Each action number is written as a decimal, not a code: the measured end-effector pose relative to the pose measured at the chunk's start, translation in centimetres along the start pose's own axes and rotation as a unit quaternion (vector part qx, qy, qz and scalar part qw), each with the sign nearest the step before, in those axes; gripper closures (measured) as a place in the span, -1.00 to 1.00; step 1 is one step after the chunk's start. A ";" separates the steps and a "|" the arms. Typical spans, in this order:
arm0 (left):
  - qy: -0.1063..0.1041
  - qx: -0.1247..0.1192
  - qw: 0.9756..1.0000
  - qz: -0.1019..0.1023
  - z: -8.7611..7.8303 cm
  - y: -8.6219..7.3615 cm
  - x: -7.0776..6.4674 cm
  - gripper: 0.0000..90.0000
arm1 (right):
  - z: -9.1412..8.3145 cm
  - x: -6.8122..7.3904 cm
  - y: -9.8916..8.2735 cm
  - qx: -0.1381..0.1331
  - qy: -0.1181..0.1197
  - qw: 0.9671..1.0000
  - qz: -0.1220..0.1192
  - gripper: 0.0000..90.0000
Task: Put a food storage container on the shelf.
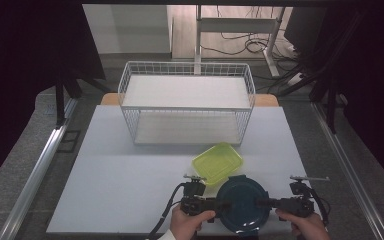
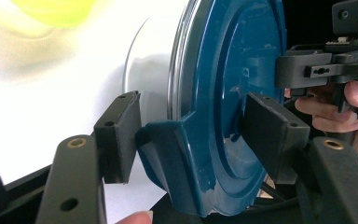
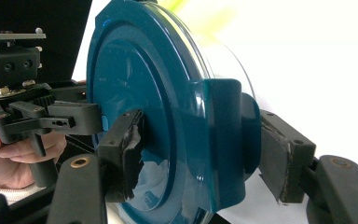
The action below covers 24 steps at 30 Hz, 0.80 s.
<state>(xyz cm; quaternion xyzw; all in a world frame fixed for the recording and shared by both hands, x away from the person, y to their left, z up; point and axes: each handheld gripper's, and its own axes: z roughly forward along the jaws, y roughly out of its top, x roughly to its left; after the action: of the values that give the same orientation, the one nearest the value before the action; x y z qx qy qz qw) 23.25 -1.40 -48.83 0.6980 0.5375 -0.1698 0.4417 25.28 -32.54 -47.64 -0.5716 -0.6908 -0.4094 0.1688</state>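
Note:
A round clear container with a dark blue lid (image 1: pixel 242 210) sits at the table's near edge, between my two grippers. My left gripper (image 1: pixel 221 204) comes in from the left. In the left gripper view its jaws (image 2: pixel 196 130) are closed over a lid latch tab (image 2: pixel 168 158), one pad under the tab, the other on the lid top. My right gripper (image 1: pixel 263 203) comes in from the right. Its jaws (image 3: pixel 200 149) clamp the opposite latch tab (image 3: pixel 223 140) the same way. Each gripper view shows the other gripper across the lid, the right gripper (image 2: pixel 307 70) and the left gripper (image 3: pixel 70 119).
A translucent yellow-green rectangular box (image 1: pixel 217 162) lies just behind the round container, nearly touching it. A white two-level wire basket rack (image 1: pixel 186 107) stands at the back of the pale table (image 1: pixel 130 170). Metal rails run along both table sides.

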 end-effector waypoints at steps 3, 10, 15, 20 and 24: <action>0.001 -0.003 1.000 0.004 -0.2 0.1 -0.2 -0.15 | -0.2 0.2 0.0 -0.004 0.000 1.000 -0.002 -0.18; 0.000 -0.009 1.000 0.011 -0.8 0.6 -0.6 -0.15 | -0.5 0.8 0.3 -0.014 0.000 1.000 -0.012 -0.18; 0.002 -0.013 1.000 0.018 -1.5 1.1 -0.8 -0.15 | -0.6 1.3 0.7 -0.021 0.007 1.000 -0.014 -0.16; 0.004 -0.018 1.000 0.021 -2.3 1.8 -0.7 -0.15 | -0.4 2.0 1.5 -0.025 0.011 0.999 -0.022 -0.16; 0.007 -0.022 0.999 0.024 -3.0 2.4 -0.7 -0.15 | -0.2 2.5 2.1 -0.026 0.013 0.999 -0.029 -0.15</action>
<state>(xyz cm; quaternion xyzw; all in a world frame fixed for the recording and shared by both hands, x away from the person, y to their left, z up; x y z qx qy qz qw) 24.46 0.52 -45.64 0.7018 0.5272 -0.1424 0.4575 26.46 -31.04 -44.92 -0.5503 -0.6939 -0.4391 0.1512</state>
